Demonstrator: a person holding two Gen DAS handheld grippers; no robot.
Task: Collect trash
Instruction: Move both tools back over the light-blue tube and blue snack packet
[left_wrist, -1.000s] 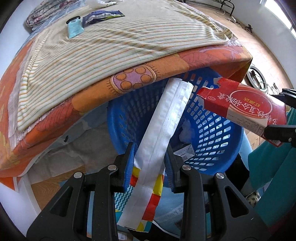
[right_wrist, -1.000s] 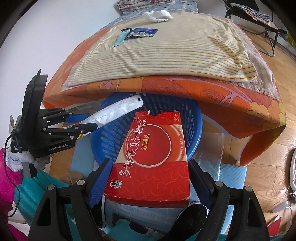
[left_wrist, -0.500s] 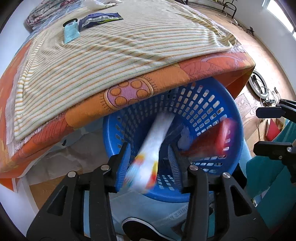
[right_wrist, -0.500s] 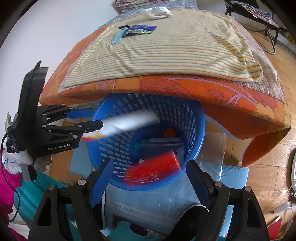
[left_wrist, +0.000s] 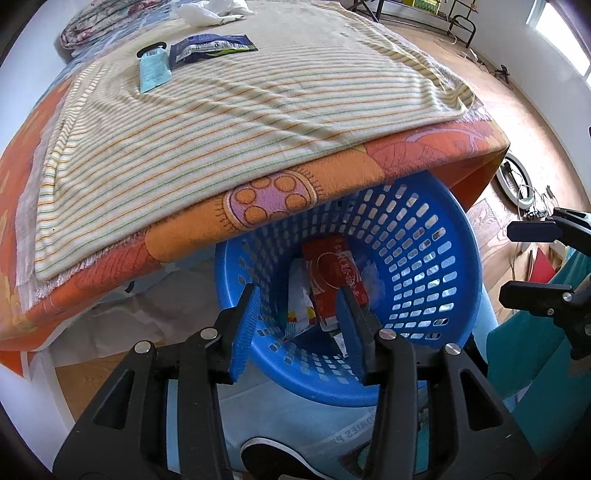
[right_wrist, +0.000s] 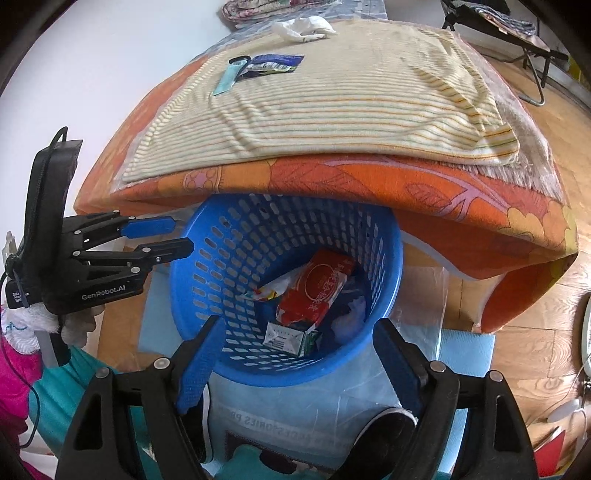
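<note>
Blue basket (right_wrist: 384, 266) part-hidden under orange blanket (right_wrist: 461, 206), striped cloth (right_wrist: 332, 110) above

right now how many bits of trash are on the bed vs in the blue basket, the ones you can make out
on the bed: 3 (tube, dark wrapper, tissue)
in the basket: 3 (red box, white bag, small carton)
total: 6
</note>
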